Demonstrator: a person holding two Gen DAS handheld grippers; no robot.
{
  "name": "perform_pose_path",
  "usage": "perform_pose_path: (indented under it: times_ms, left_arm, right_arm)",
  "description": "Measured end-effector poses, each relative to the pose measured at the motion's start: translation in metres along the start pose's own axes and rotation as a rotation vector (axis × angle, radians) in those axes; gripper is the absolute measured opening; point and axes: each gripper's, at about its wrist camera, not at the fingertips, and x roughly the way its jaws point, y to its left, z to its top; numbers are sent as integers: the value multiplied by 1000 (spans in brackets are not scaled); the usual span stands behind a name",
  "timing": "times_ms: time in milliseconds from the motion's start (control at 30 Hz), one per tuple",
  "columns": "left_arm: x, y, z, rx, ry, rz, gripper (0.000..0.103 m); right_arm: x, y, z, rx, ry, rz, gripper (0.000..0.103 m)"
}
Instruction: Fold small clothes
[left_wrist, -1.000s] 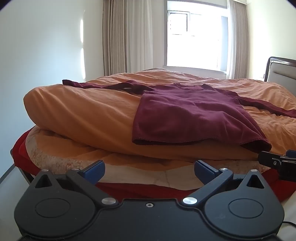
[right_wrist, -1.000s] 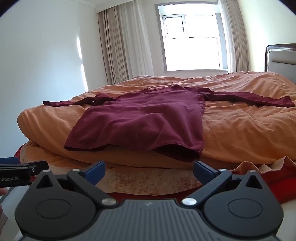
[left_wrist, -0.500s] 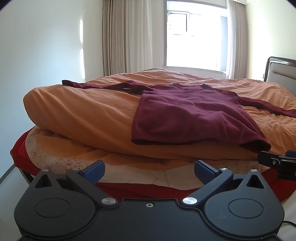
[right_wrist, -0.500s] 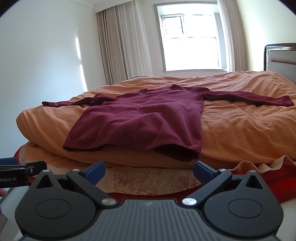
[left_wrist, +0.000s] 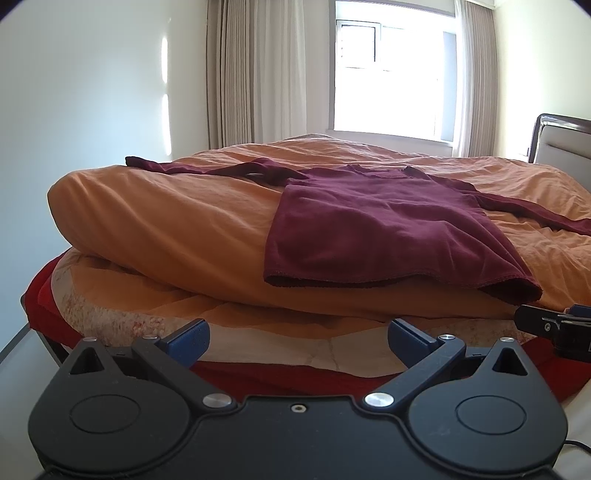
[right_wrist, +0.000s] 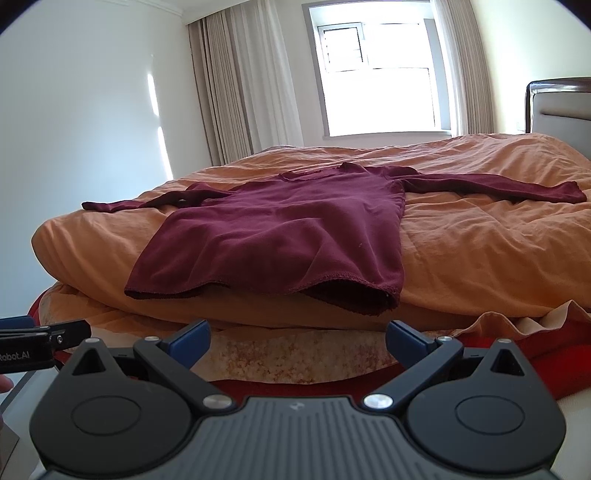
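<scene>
Shirt (right_wrist: 280, 243) spread flat at bed (right_wrist: 480, 258) edge; left gripper (left_wrist: 297, 334) and right gripper (right_wrist: 297, 334) held with fingers apart, empty.

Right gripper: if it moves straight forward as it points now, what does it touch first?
Probably the bed edge just below the maroon shirt hem; the open right gripper is empty. Depth is uncertain.

Open air lies between my spread jaws and the duvet (right_wrist: 480, 251) edge ahead; only the headboard (right_wrist: 554, 107) rises at far right.
</scene>
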Motion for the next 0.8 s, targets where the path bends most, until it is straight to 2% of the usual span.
perform_pose_path:
  times_ms: [800]
  left_arm:
    - [0, 0, 0, -4, 5, 4, 102]
  right_arm:
    - [0, 1, 0, -2, 1, -3, 103]
